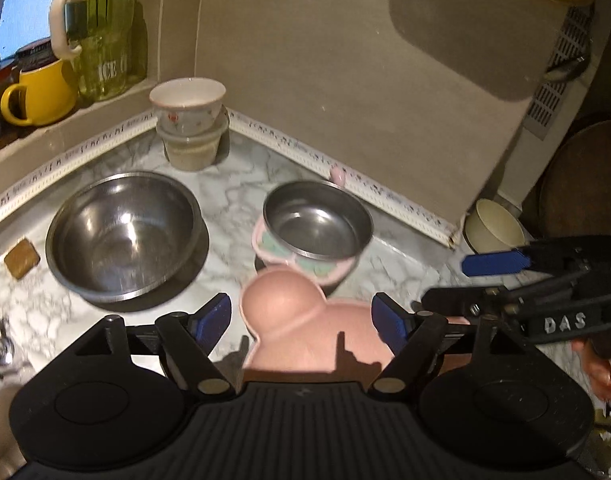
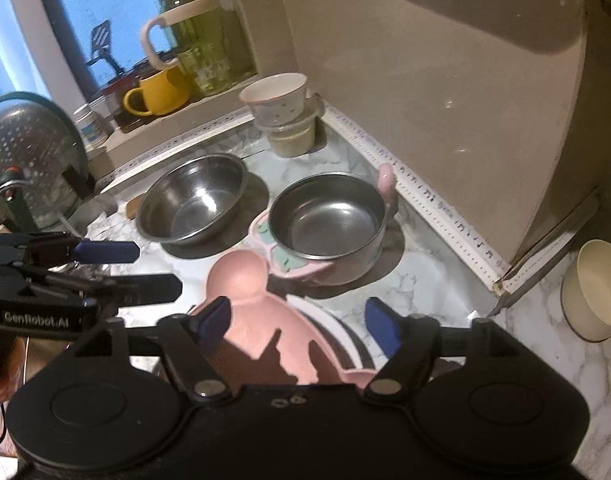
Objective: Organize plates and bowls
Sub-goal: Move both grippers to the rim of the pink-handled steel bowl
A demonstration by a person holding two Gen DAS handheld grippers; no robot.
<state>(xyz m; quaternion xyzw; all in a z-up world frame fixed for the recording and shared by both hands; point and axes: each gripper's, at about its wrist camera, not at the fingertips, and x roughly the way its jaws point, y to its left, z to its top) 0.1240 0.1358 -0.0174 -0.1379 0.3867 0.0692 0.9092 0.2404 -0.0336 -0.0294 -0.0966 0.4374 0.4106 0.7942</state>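
Observation:
A pink mouse-shaped plate (image 1: 289, 320) lies on the marble counter, its ear between the fingers of my open left gripper (image 1: 305, 316). It also shows in the right wrist view (image 2: 245, 276), under my open right gripper (image 2: 297, 320). Beyond it a small steel bowl (image 1: 317, 224) (image 2: 331, 216) sits on a pink and green dish (image 1: 273, 248) (image 2: 265, 240). A larger steel bowl (image 1: 123, 232) (image 2: 193, 200) stands to the left. A floral cup (image 1: 189, 104) (image 2: 275, 96) is stacked on a lidded tub in the corner. The right gripper also enters the left wrist view (image 1: 457, 284).
A cream bowl (image 1: 495, 228) (image 2: 597, 288) stands at the right by the wall's end. A yellow mug (image 1: 41, 92) (image 2: 157, 92) and a green jar (image 1: 101, 40) stand on the window ledge. A metal colander (image 2: 25, 148) leans at the left. A brown sponge (image 1: 22, 258) lies by the big bowl.

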